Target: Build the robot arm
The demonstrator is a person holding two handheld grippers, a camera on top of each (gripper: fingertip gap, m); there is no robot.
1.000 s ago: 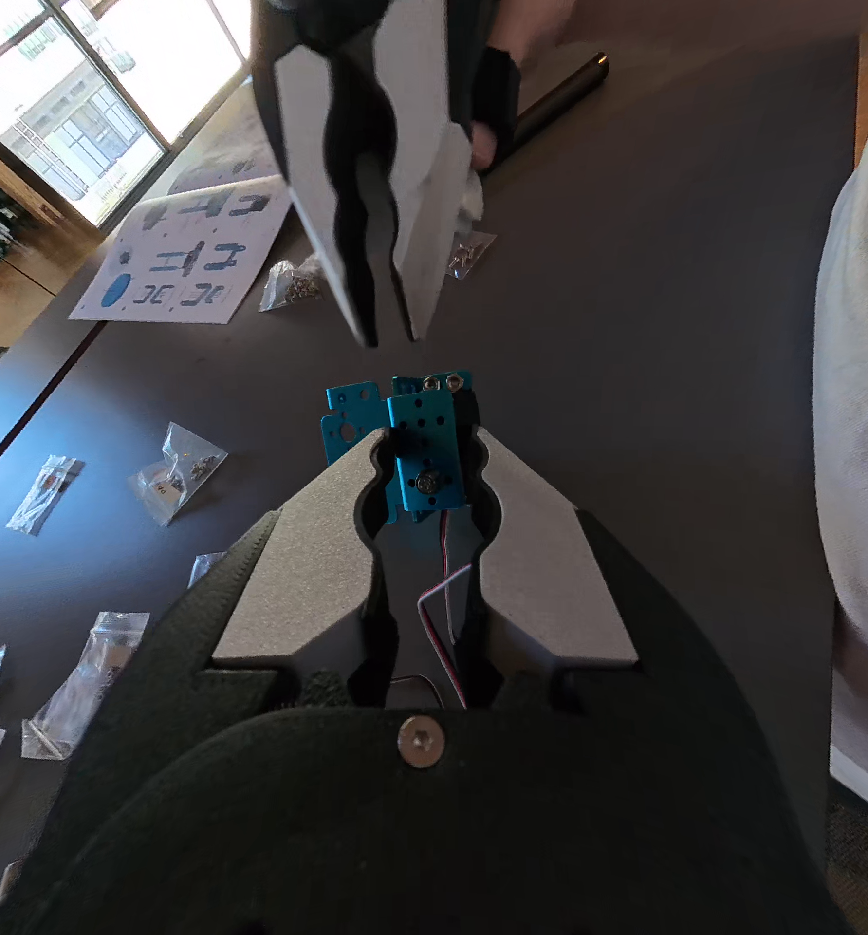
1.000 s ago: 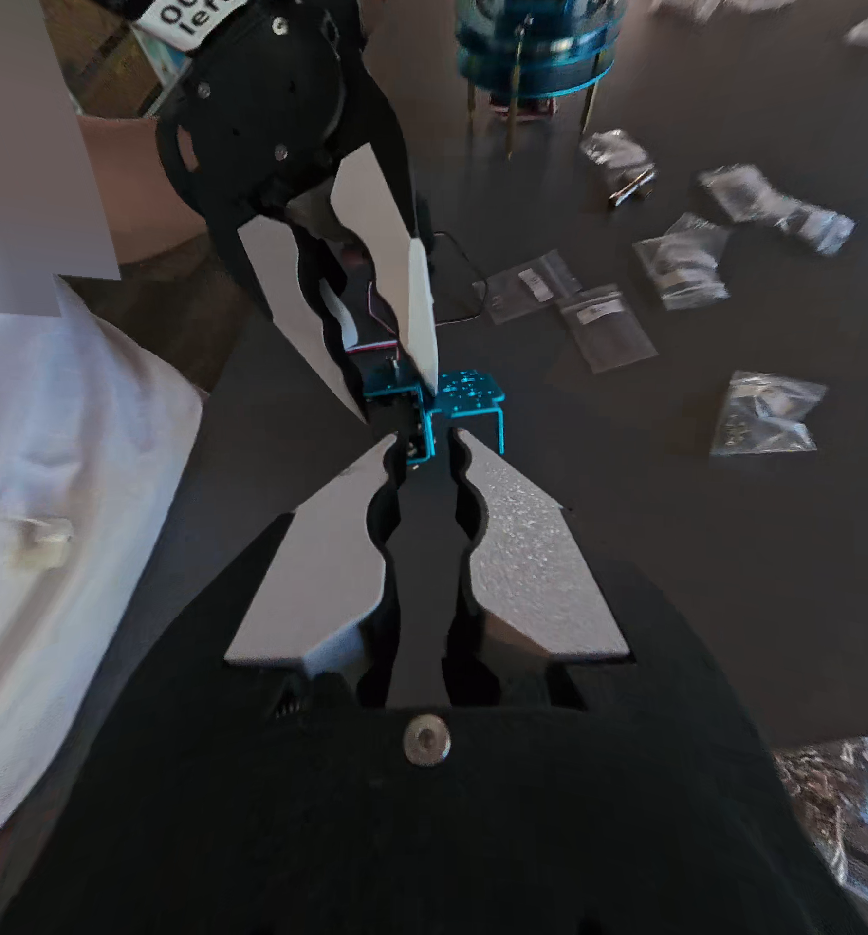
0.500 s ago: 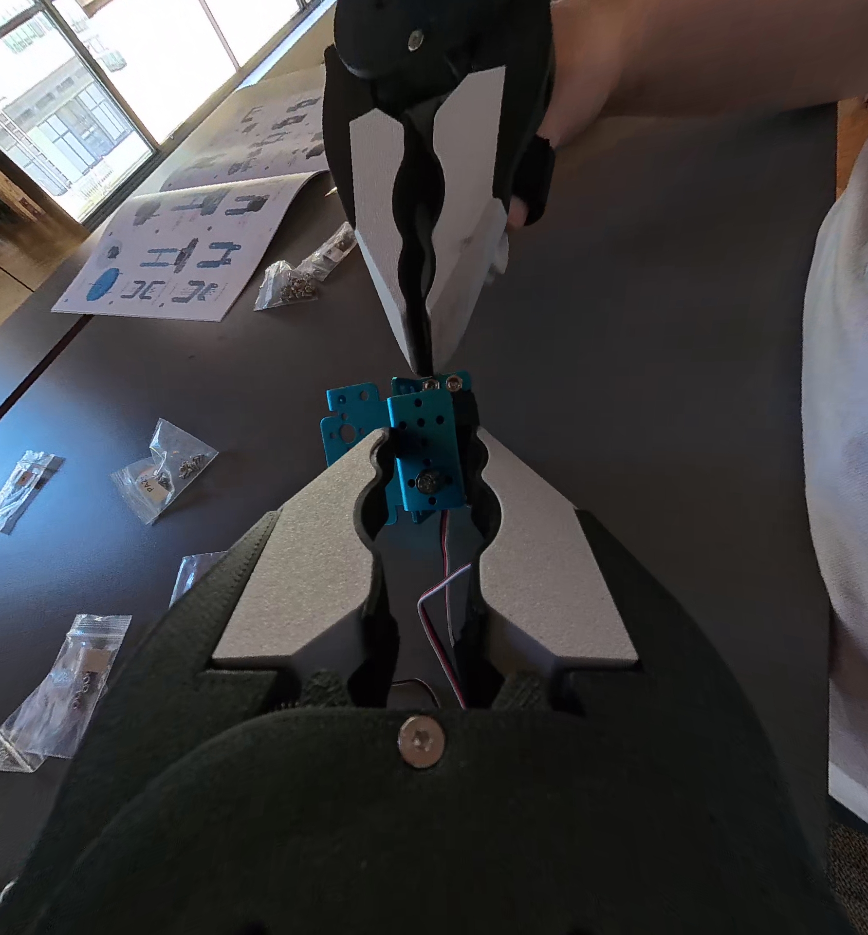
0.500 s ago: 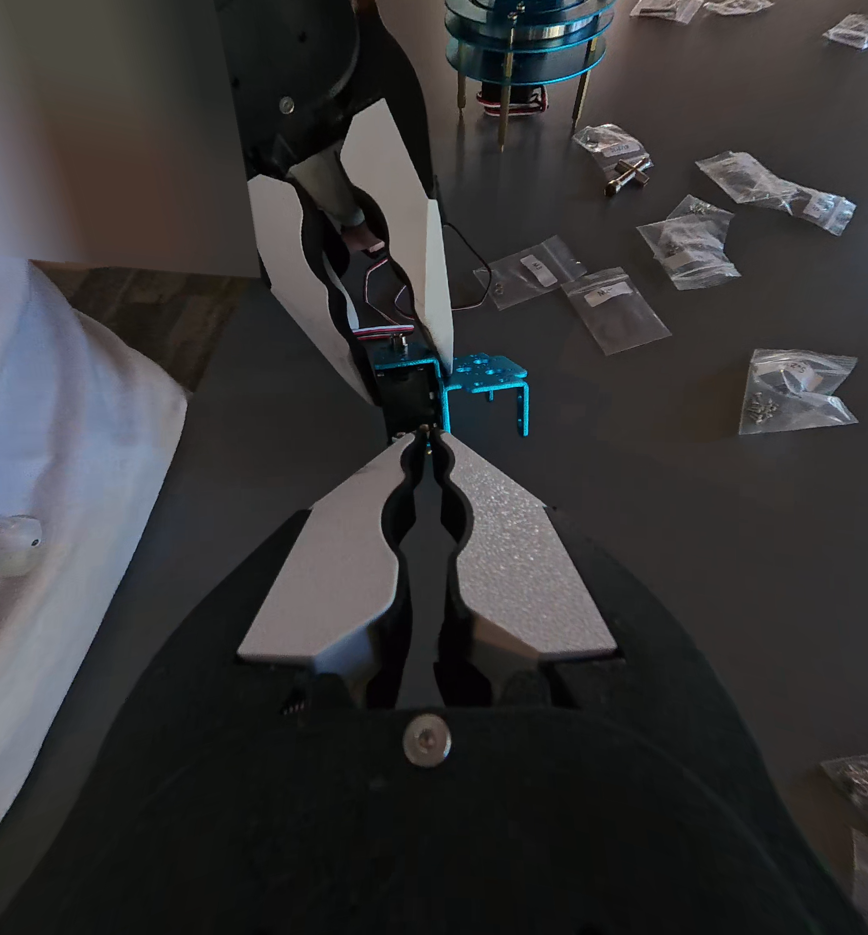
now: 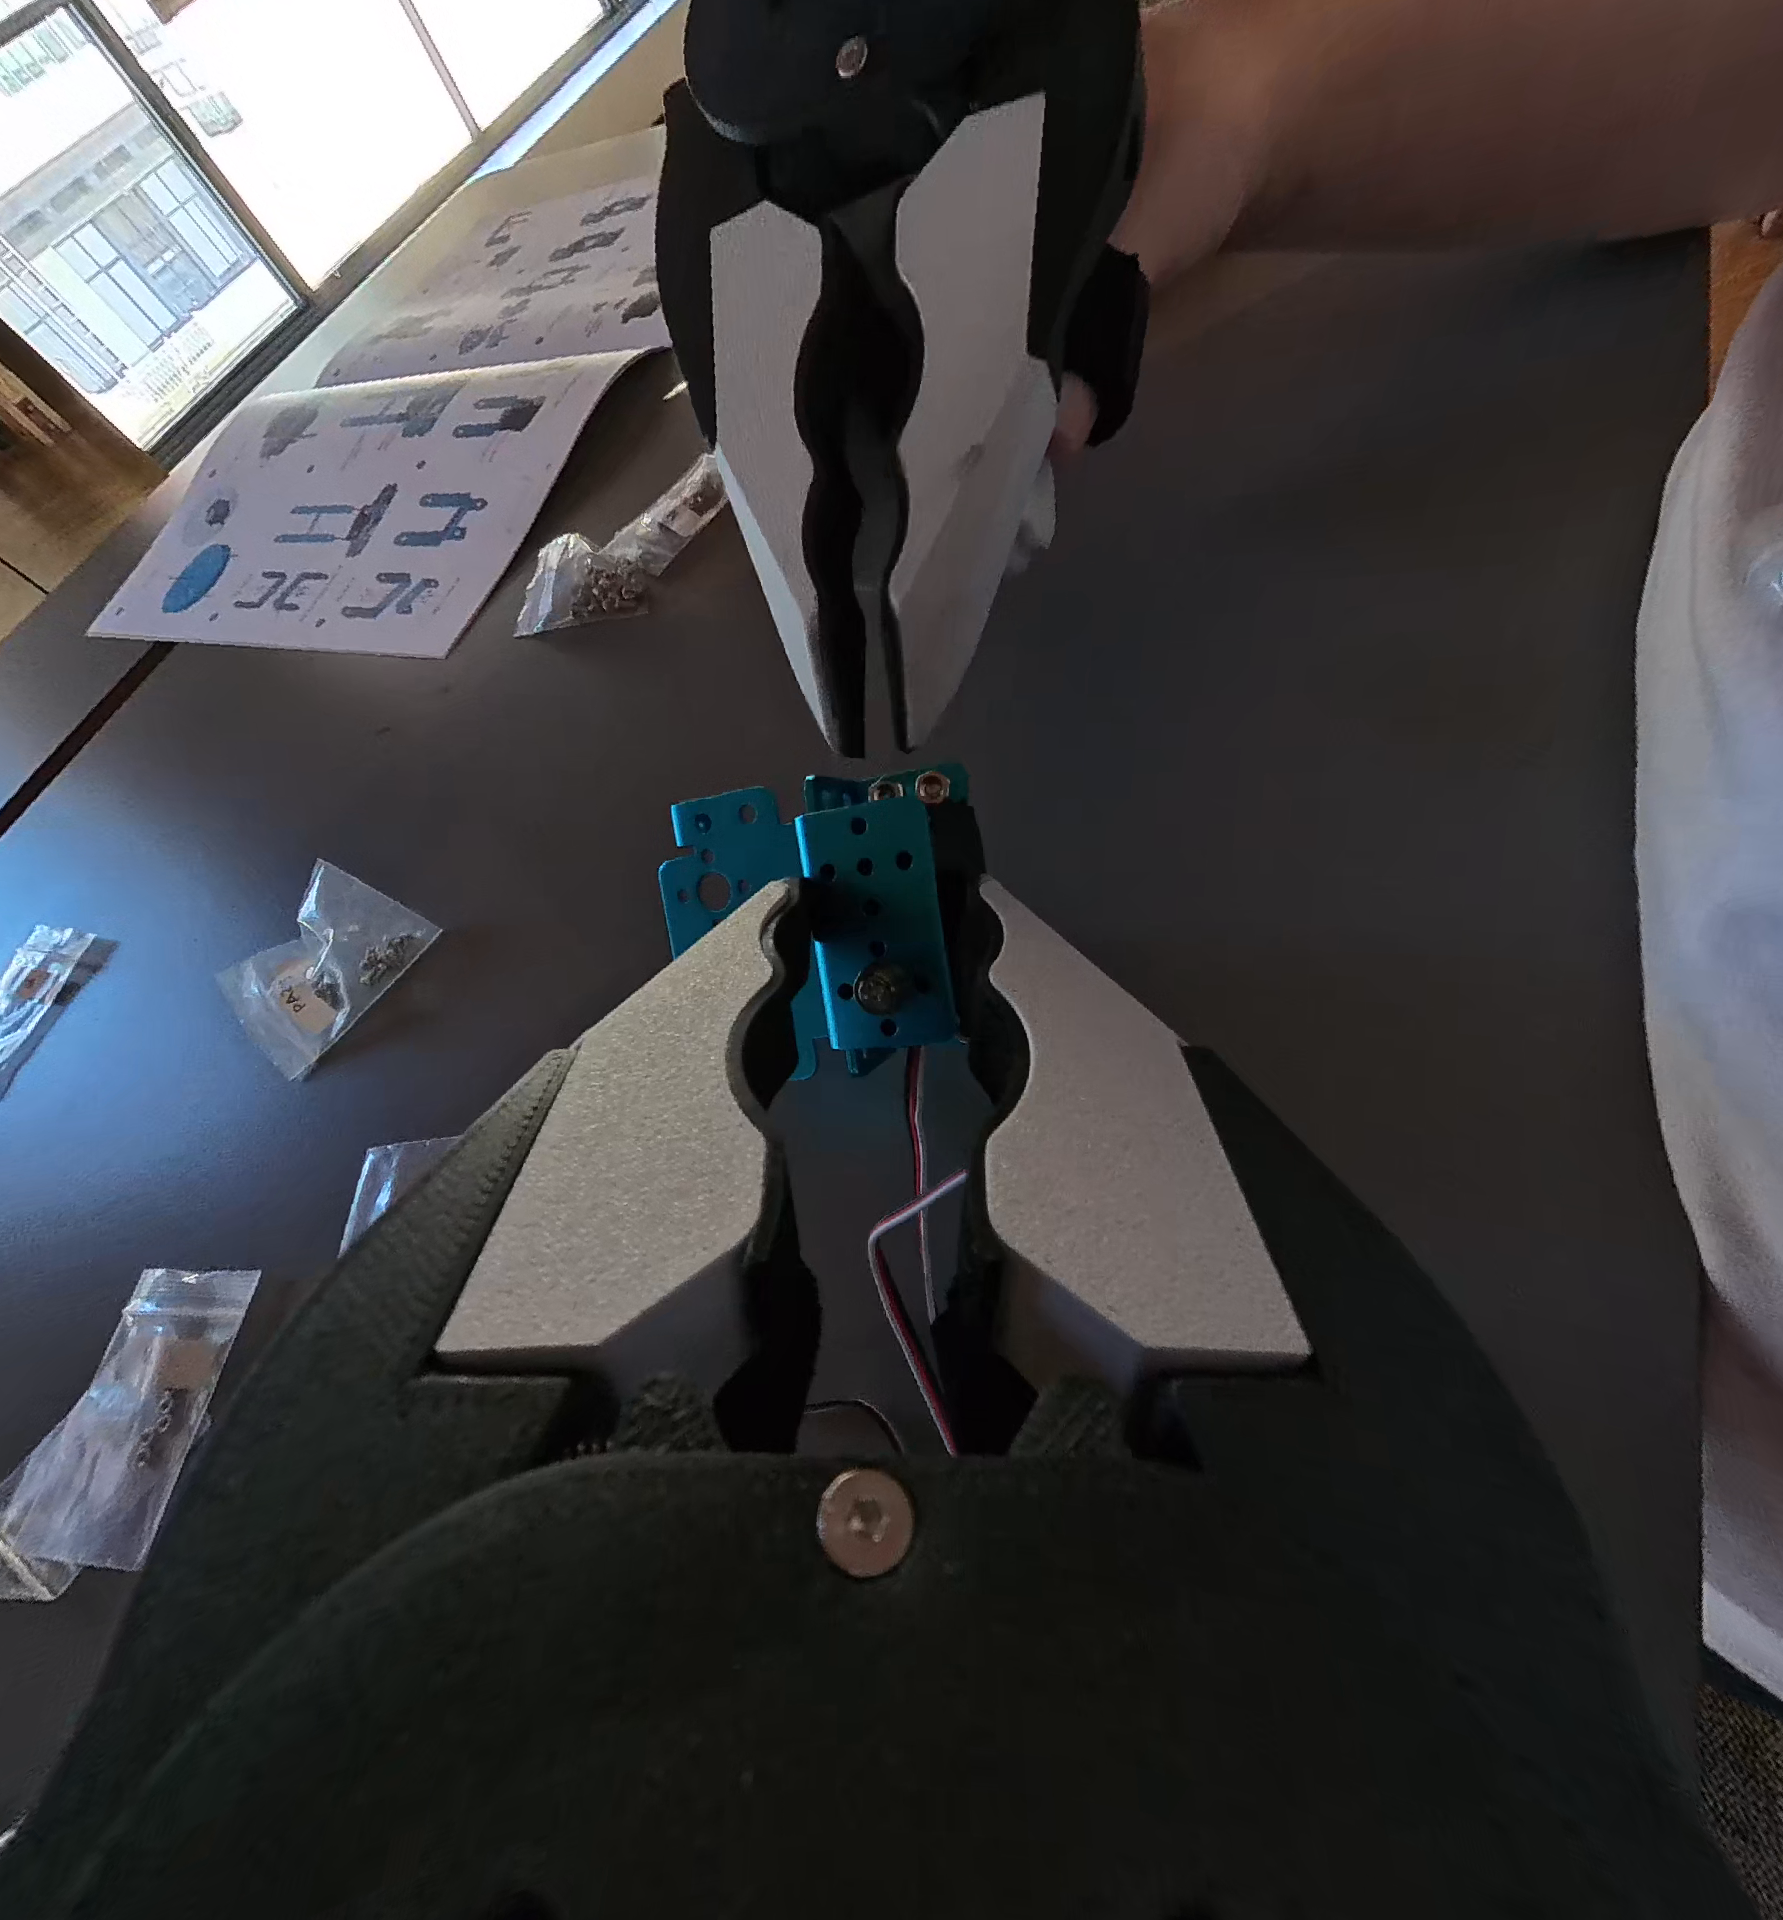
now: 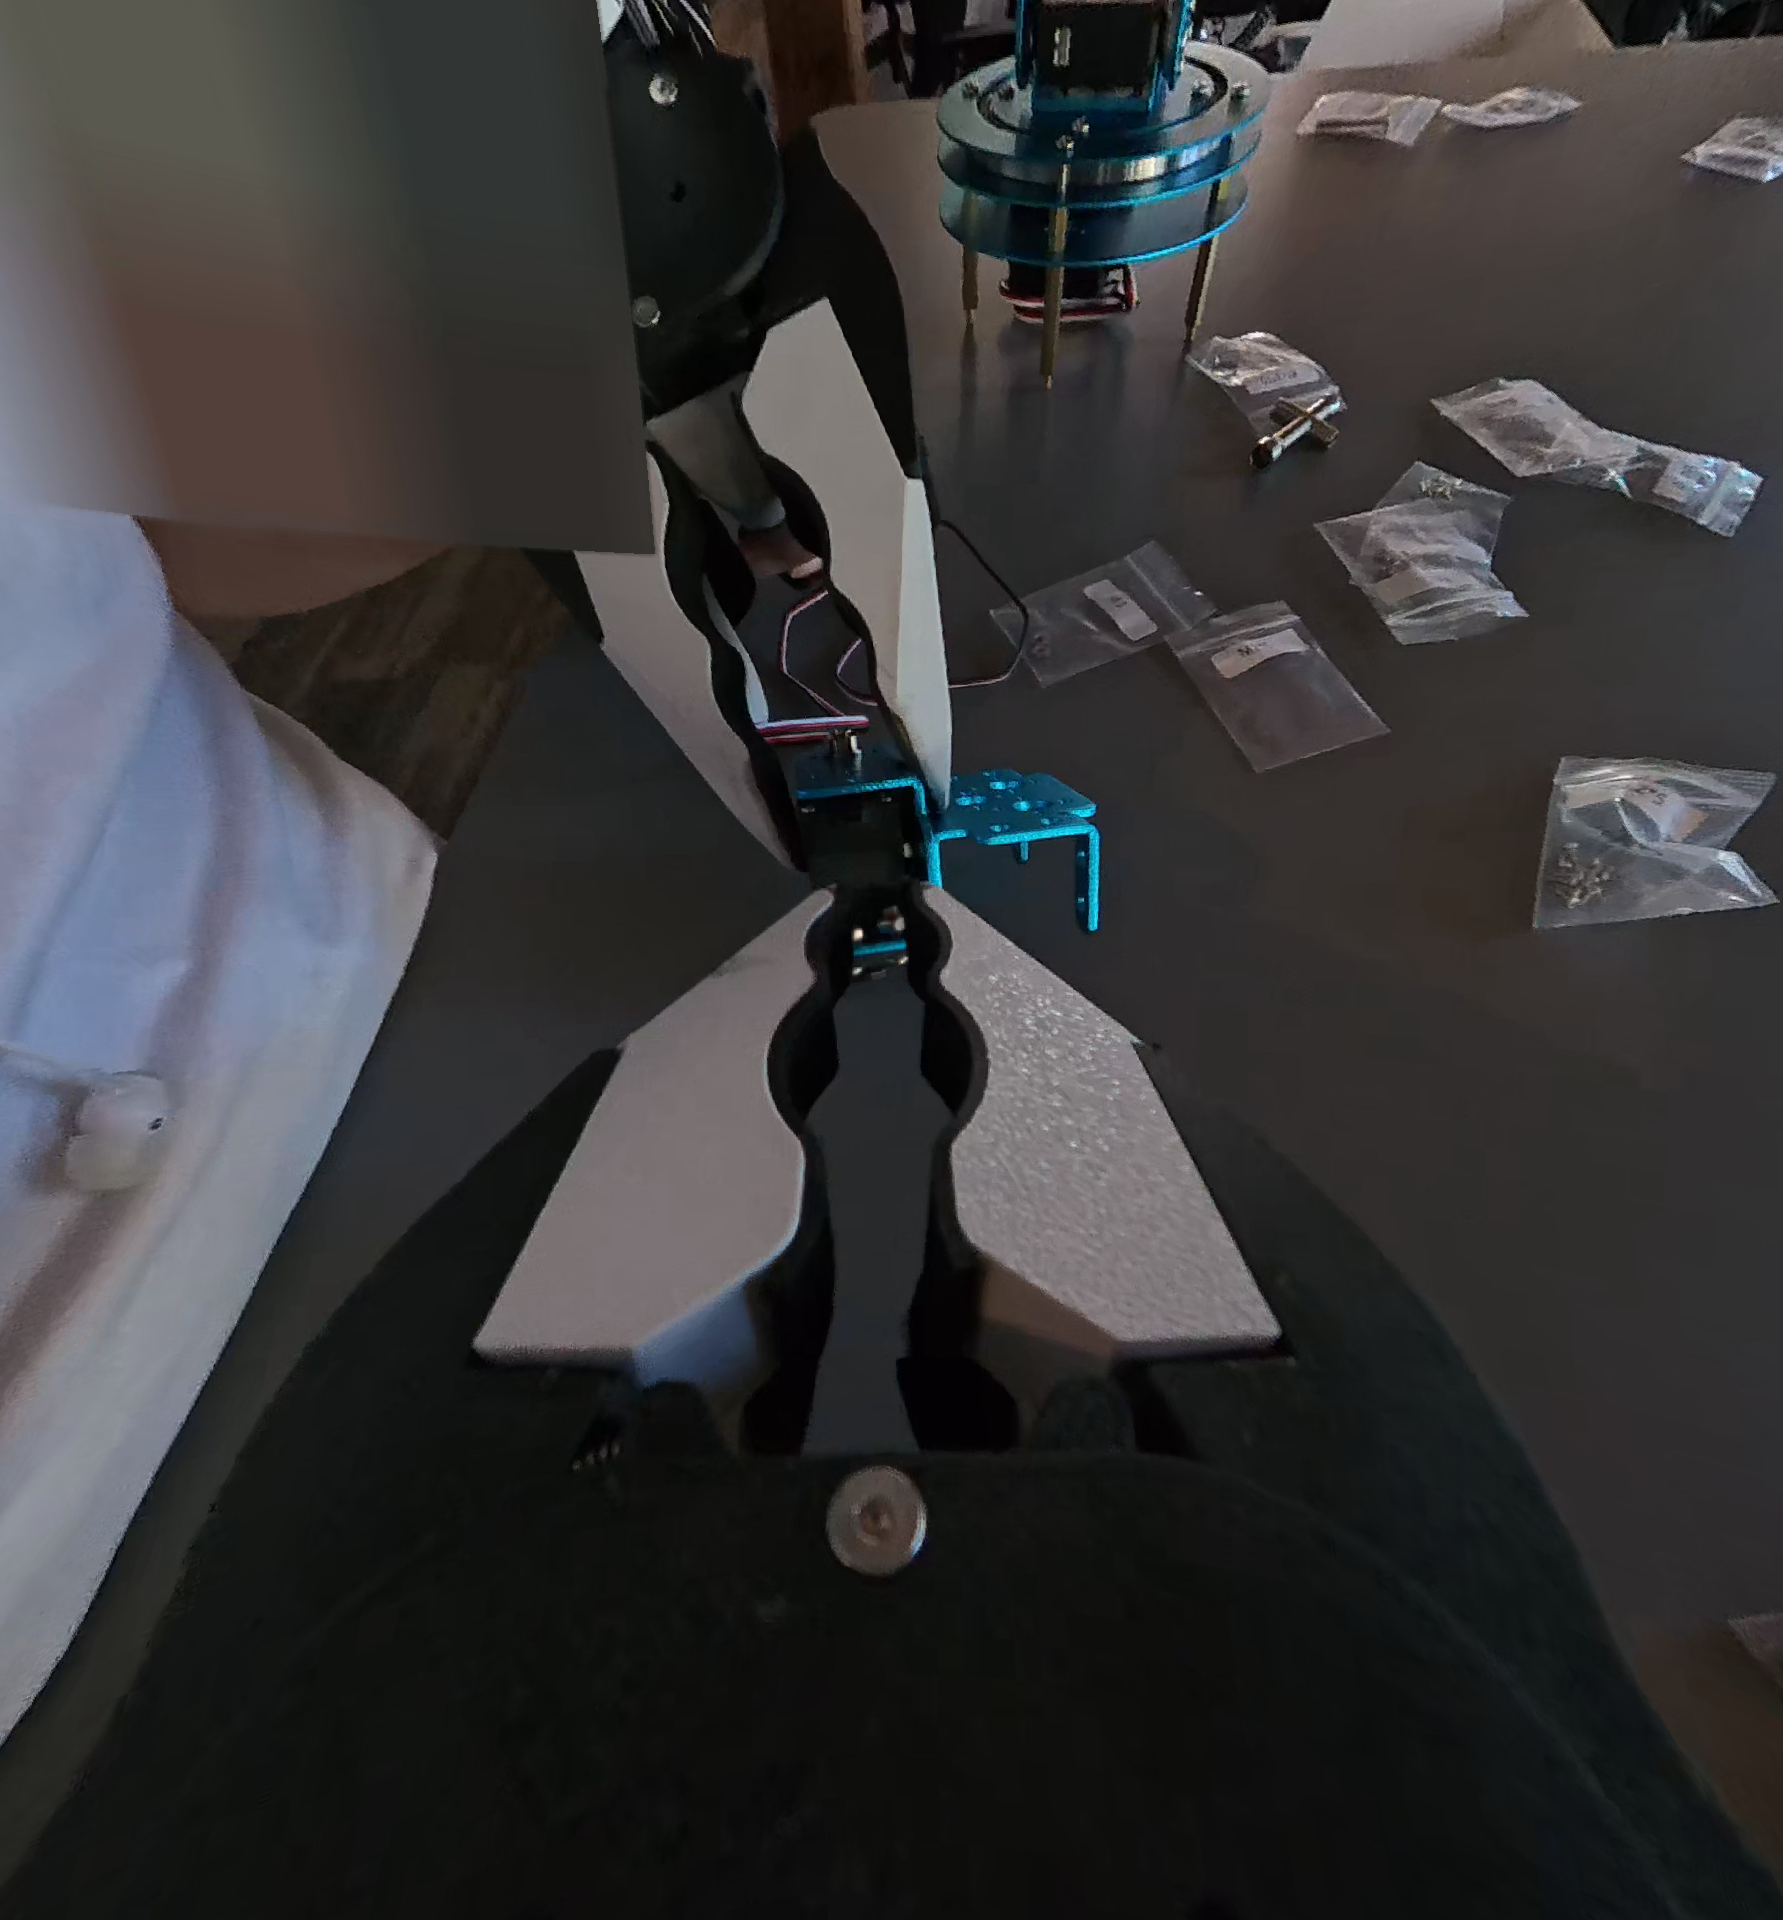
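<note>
My left gripper [image 5: 882,904] is shut on a blue metal bracket assembly [image 5: 871,935] with a black servo in it, held just above the dark table [image 5: 1334,727]. Red, white and dark wires [image 5: 918,1195] run back between its fingers. A blue U-bracket [image 6: 1017,821] sticks out on one side. My right gripper [image 6: 879,914] faces it from the opposite side and also shows in the left wrist view [image 5: 871,743]. Its jaws stand a narrow way apart around the assembly's screwed end tab [image 6: 876,940]. I cannot tell whether they touch it. The left gripper also shows in the right wrist view [image 6: 851,821].
An open instruction booklet [image 5: 347,520] lies at the far left. Small plastic bags of screws [image 5: 326,966] [image 6: 1645,842] [image 6: 1271,686] are scattered around. A blue tiered round base on brass standoffs [image 6: 1095,177] stands behind. A person's white shirt [image 5: 1780,935] borders the table. Less than 4 cm separates the two grippers' tips.
The right gripper closed in on the assembly's end, its jaws shutting half a second ago and now parted a little around the tab. The left gripper's hold is unchanged.
</note>
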